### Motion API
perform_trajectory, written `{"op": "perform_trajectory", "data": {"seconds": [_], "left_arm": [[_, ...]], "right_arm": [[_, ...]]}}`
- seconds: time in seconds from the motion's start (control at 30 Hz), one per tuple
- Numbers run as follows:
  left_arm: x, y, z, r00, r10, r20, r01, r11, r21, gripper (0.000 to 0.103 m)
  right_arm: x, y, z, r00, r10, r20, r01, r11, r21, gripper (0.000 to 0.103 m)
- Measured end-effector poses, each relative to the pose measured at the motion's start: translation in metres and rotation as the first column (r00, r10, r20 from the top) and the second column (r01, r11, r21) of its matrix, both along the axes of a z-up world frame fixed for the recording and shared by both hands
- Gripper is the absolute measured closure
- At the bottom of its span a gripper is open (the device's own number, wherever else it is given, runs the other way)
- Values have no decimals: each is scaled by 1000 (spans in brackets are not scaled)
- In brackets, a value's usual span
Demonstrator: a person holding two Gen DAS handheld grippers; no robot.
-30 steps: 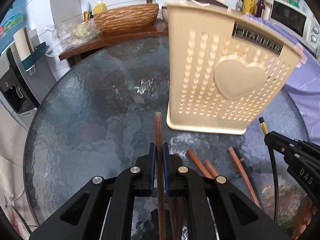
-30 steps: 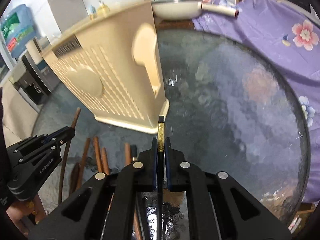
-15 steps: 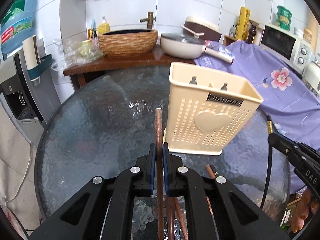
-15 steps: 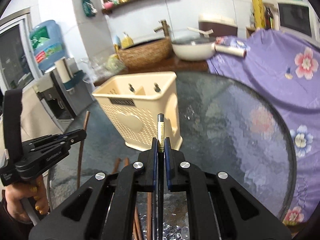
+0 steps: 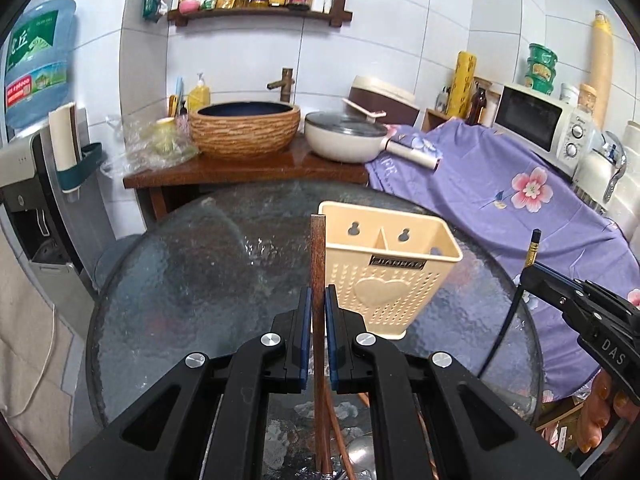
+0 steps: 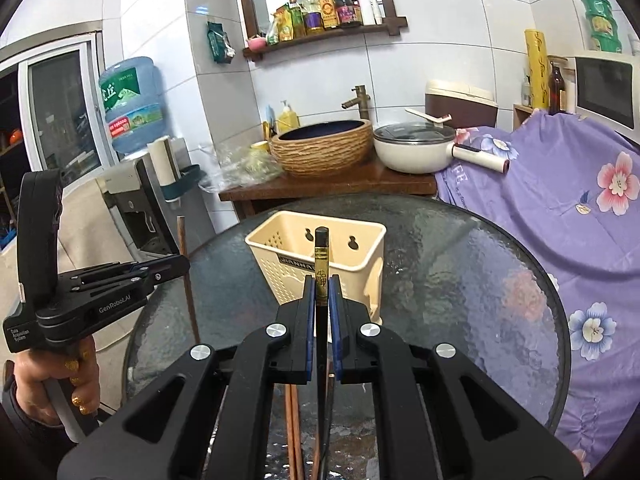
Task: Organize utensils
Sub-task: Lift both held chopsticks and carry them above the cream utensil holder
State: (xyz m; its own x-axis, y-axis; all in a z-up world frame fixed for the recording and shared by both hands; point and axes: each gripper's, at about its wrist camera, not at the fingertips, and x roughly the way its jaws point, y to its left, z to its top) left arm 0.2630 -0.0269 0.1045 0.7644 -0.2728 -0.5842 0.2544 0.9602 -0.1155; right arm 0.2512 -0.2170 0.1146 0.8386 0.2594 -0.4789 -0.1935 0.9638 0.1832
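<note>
both grippers have risen well clear of the glass table (image 5: 168, 304) since a second ago. left gripper (image 5: 315, 312) pinches a brown chopstick (image 5: 318, 264) upright; right gripper (image 6: 321, 304) pinches a black chopstick (image 6: 321, 264). the cream holder (image 5: 386, 276) stands below, both compartments apparently vacant. judgement: each stick is lifted, insertion next. loose utensils remain on the table.

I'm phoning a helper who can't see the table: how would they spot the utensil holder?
On the round glass table stands one upright container: a cream plastic utensil holder. It alone is perforated, with a raised heart on its front, a central divider and two keyhole slots.
</note>
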Motion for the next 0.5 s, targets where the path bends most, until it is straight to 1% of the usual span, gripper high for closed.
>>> {"op": "perform_trajectory", "data": {"seconds": [0.3,0.5], "left_arm": [[-10,1,29,998,-15,54,15,1000,-16,96],[-10,-1,55,996,-30,83,32,999,-26,96]], "right_arm": [[-5,8,27,999,29,40,-29,1000,-7,96],[1,11,48,998,49,34,-49,999,-2,96]]}}
